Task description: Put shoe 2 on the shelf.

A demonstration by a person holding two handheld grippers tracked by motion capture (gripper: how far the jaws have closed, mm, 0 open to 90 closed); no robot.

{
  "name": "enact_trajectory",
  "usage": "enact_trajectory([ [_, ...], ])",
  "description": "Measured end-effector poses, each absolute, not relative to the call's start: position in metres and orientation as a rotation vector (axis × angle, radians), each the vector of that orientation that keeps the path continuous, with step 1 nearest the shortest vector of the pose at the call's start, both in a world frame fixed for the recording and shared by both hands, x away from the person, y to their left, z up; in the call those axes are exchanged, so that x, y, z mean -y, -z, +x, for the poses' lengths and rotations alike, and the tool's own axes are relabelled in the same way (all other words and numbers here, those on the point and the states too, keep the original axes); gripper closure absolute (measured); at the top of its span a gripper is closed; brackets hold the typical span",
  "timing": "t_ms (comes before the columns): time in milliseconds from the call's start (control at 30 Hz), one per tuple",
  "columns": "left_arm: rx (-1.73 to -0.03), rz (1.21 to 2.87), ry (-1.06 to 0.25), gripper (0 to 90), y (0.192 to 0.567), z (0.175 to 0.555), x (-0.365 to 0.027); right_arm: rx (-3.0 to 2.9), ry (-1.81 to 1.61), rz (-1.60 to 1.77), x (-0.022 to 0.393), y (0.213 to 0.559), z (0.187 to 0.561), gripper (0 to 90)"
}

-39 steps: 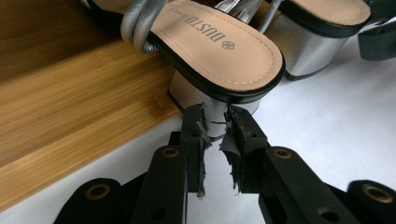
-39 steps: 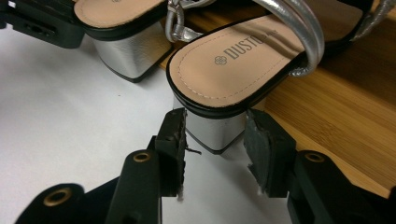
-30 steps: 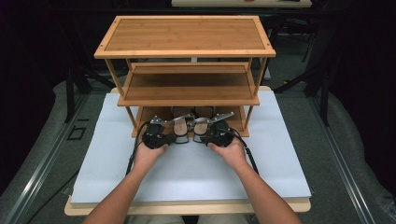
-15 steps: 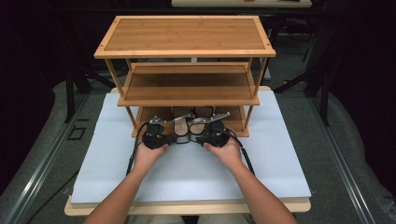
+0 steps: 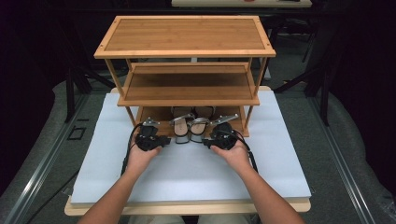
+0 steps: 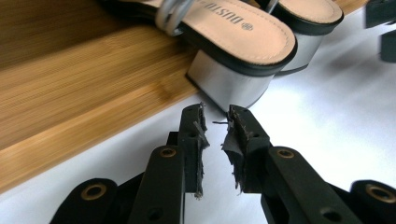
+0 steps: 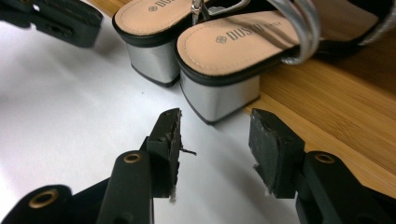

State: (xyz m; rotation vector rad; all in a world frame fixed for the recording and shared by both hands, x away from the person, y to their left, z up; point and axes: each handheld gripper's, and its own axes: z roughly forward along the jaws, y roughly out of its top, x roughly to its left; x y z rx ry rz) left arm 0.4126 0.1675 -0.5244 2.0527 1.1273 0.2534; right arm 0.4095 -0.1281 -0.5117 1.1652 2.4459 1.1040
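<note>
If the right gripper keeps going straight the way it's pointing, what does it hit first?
Most likely the silver block heel of the nearer sandal, just ahead of the right gripper; its jaws stand apart, holding nothing.

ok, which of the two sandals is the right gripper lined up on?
The person's-right sandal, nearest the right gripper: its silver heel sits just ahead of the open gap. The other sandal lies off toward the left gripper.
</note>
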Motion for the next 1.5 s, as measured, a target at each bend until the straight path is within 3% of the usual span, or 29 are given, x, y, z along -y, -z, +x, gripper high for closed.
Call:
enact_trajectory([
  [800, -1.193, 1.982, -0.324, 74.6, 0.513, 0.358, -0.257, -2.355, -1.006, 1.208, 0.199, 0.505, 0.353, 53.6],
  [1500, -1.261, 1.960, -0.365, 72.8, 0.525, 0.313, -0.286, -2.166, -1.063, 1.301, 0.241, 0.511, 0.296, 53.5],
])
